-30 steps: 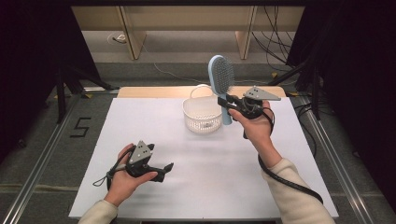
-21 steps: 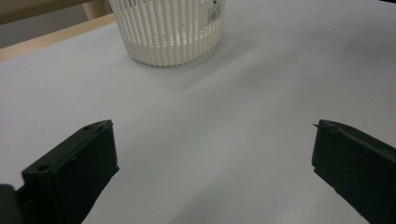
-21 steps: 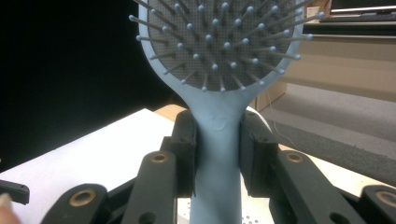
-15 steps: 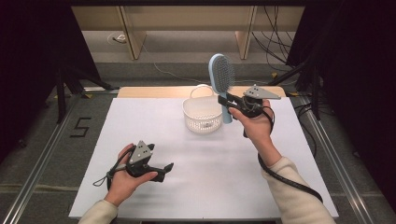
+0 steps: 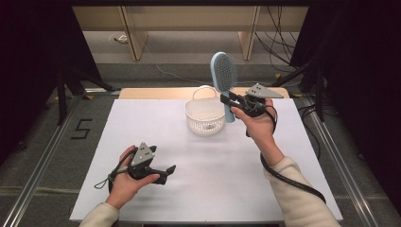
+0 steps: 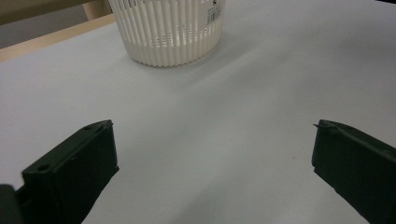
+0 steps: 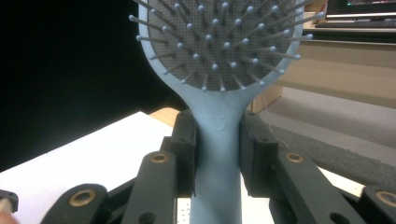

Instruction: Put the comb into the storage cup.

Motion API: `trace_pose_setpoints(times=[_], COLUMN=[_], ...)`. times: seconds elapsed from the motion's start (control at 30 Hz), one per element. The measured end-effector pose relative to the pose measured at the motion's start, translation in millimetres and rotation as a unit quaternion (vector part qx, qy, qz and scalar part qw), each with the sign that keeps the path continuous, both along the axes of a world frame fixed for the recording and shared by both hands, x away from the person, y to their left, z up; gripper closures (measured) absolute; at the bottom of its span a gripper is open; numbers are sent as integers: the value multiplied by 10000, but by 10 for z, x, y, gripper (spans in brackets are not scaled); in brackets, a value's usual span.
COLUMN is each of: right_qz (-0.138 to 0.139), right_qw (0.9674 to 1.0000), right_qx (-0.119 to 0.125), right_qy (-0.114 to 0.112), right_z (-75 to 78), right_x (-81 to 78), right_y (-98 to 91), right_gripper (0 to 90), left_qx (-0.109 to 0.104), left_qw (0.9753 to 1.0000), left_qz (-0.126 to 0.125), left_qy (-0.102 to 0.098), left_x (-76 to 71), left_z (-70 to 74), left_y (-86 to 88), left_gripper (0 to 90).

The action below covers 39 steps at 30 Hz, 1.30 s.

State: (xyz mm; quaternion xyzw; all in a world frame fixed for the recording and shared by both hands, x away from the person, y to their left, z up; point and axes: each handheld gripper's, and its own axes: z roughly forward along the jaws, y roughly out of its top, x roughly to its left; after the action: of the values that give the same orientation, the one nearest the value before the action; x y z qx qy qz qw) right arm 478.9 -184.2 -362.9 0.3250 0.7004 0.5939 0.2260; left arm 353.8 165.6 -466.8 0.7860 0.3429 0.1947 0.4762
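A light blue hairbrush (image 5: 224,75) stands upright in the air, bristle head on top, just right of a white slatted basket (image 5: 204,116). My right gripper (image 5: 230,101) is shut on its handle; in the right gripper view both black pads (image 7: 187,154) press the handle of the hairbrush (image 7: 218,154) from either side. My left gripper (image 5: 166,171) rests low over the table's near left part, held in a hand. Its jaws stand wide apart in the left gripper view (image 6: 212,163) with nothing between them, and the basket (image 6: 168,30) lies ahead.
The white table top (image 5: 142,123) has a wooden strip (image 5: 151,93) along its far edge. Metal rails (image 5: 42,156) run down both sides, and cables (image 5: 283,42) lie on the floor behind. A black cable (image 5: 288,182) trails from the right gripper along the sleeve.
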Motion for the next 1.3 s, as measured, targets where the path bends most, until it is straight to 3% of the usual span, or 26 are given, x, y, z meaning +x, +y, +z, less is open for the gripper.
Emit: trace_pose_setpoints(times=[1.3], right_qz=[-11], right_qw=[10000], right_qx=[27], right_qy=[-46], right_z=[85], right_x=[90], right_y=[90], right_gripper=[706], left_qx=[3], left_qw=[10000], left_qz=[-3], left_qy=[-5], left_x=[-1], left_z=[2], left_y=[-4], left_gripper=[0])
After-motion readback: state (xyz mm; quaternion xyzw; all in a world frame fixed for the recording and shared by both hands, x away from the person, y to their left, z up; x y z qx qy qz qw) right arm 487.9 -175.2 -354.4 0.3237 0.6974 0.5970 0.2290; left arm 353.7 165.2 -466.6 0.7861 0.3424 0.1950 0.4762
